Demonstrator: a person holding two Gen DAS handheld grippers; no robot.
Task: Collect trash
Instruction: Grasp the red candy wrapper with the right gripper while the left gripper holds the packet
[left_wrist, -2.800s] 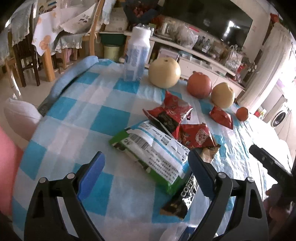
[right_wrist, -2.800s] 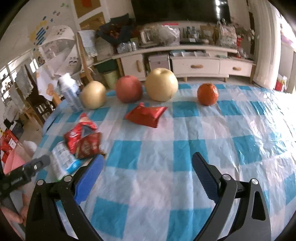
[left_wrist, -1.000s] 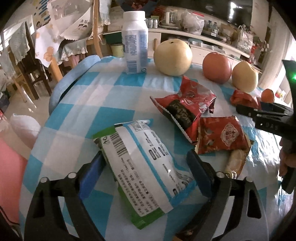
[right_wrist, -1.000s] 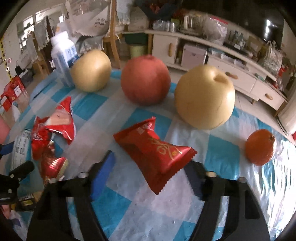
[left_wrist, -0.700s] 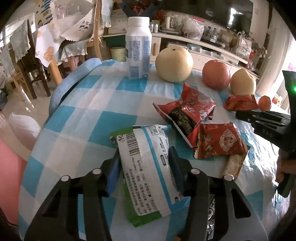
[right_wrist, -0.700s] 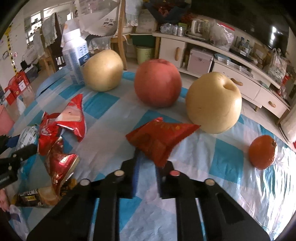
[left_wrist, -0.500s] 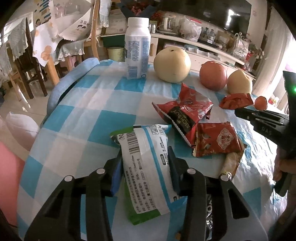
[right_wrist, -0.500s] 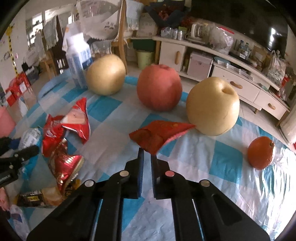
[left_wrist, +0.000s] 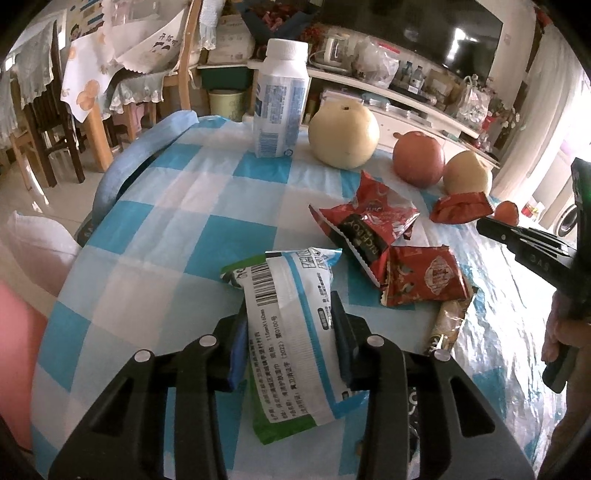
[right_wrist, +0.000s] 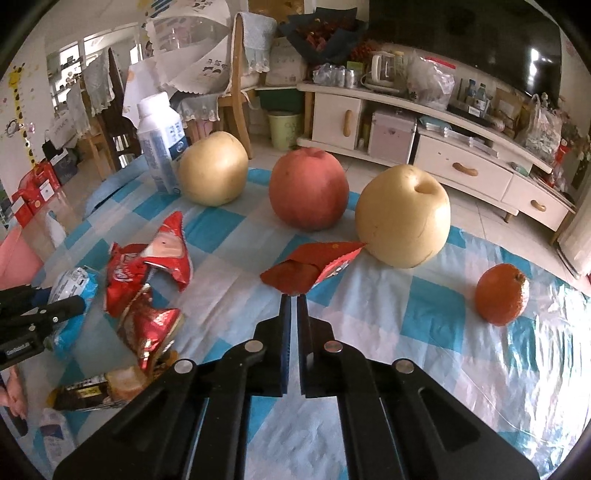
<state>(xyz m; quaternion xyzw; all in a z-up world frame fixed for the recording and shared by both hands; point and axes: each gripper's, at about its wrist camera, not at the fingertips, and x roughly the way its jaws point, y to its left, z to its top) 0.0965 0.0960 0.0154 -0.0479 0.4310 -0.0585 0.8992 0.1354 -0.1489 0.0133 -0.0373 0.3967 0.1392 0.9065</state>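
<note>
A white and green packet lies on the blue checked tablecloth. My left gripper has its jaws closing, and both pads press the packet's sides. My right gripper is shut on the corner of a small red wrapper, held just above the cloth in front of a pear. In the left wrist view that red wrapper hangs at the right gripper's tip. Two red snack bags and a brown coffee sachet lie to the packet's right.
A white bottle, another pear, a red apple and an orange stand along the table's far side. The table edge curves close at the left, with chairs beyond. A hand holds the right gripper.
The left jaws have come in from wide apart onto the packet's sides. The right jaws have shut on the red wrapper and lifted it off the cloth.
</note>
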